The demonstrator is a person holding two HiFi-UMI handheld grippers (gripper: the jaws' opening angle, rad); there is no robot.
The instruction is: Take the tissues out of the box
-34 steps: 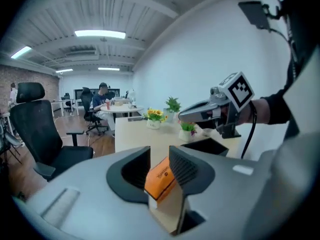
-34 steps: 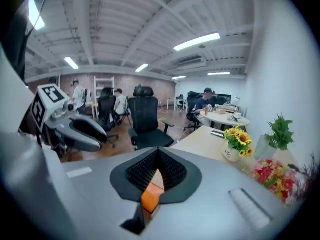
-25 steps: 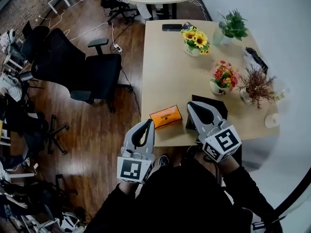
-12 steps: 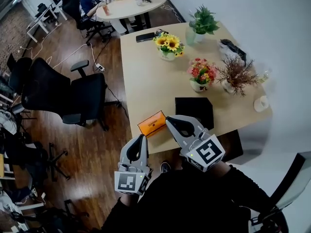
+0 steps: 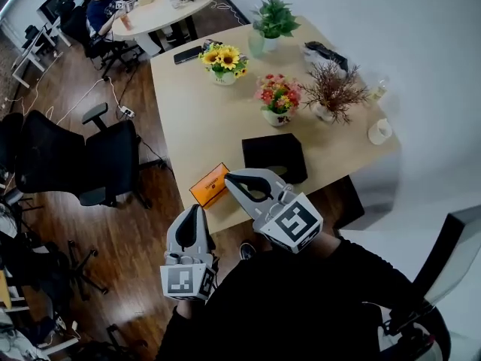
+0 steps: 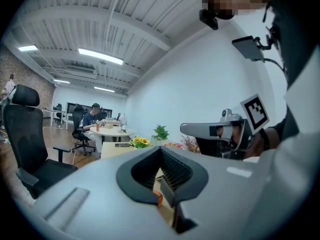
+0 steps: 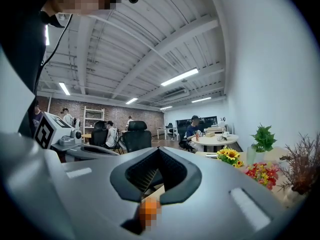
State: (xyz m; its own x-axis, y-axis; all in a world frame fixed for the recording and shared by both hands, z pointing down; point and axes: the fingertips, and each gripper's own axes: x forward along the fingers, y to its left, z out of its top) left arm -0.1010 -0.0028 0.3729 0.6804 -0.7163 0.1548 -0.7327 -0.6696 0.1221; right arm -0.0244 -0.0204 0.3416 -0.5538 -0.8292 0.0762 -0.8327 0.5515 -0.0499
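A black tissue box (image 5: pixel 274 156) stands near the front edge of the light wooden table (image 5: pixel 203 119). An orange soft pack (image 5: pixel 209 185) lies to its left at the table's edge, and a sliver of it shows in the left gripper view (image 6: pixel 157 198). My right gripper (image 5: pixel 230 179) hovers shut and empty over the front edge, between pack and box. My left gripper (image 5: pixel 196 210) is shut and empty too, held off the table over the floor, just in front of the pack. Both point at the table, as the left gripper view (image 6: pixel 161 148) and right gripper view (image 7: pixel 159 150) show.
Behind the box stand a pot of red flowers (image 5: pixel 276 96), sunflowers (image 5: pixel 224 60), a green plant (image 5: pixel 272 17), a dried plant (image 5: pixel 331 90) and a white cup (image 5: pixel 379 131). A phone (image 5: pixel 188 54) lies at the far edge. Black office chairs (image 5: pixel 90 160) stand left; a person sits at a round table (image 5: pixel 161 2).
The head view has swung, so the table sits further left and higher. My right gripper has come off the black box toward the front edge, uncovering the box. Both stay shut.
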